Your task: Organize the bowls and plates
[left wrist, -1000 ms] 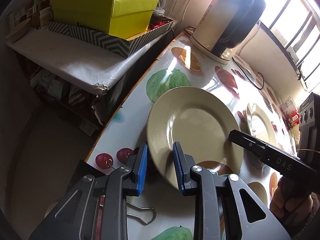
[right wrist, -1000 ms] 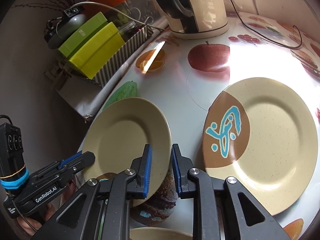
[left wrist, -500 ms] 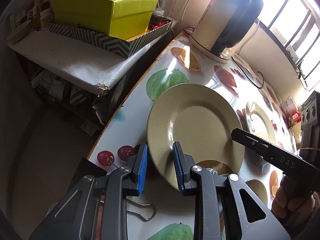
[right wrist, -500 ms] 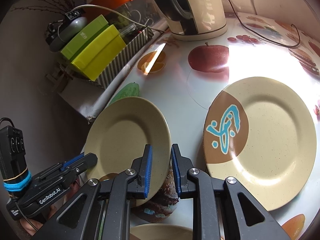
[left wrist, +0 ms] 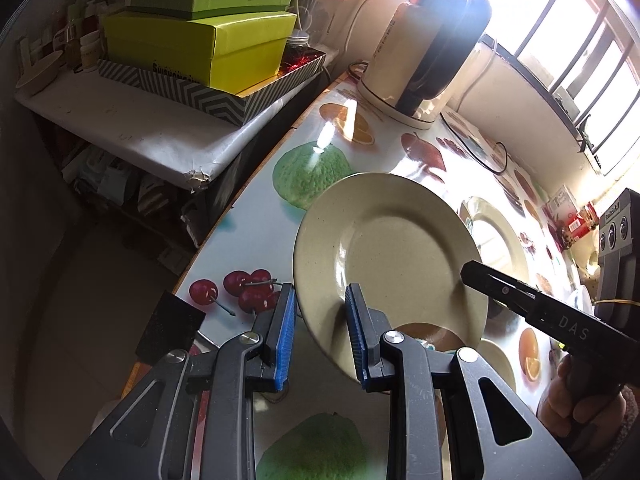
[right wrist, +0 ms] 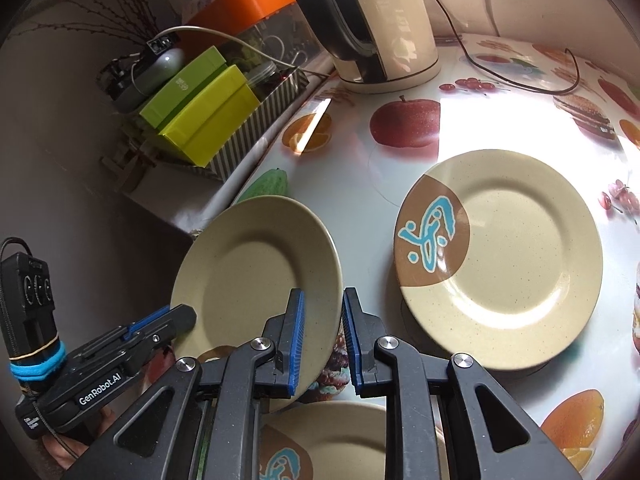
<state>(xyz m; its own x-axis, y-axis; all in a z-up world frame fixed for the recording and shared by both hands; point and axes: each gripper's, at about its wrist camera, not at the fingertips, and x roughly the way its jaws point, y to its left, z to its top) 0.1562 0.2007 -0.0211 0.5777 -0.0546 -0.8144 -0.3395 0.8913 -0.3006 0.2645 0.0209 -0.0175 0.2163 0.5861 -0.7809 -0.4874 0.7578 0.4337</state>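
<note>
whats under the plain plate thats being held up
Under the lifted plain plate shows the fruit-print tablecloth and part of another plate with a brown and blue patch. The rest of that plate is covered.

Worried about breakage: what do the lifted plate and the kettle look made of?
The lifted plate: probably glazed ceramic or melamine; beige, finely speckled, with soft glossy highlights. The kettle: likely cream plastic body with a black handle; smooth, slightly shiny.
</note>
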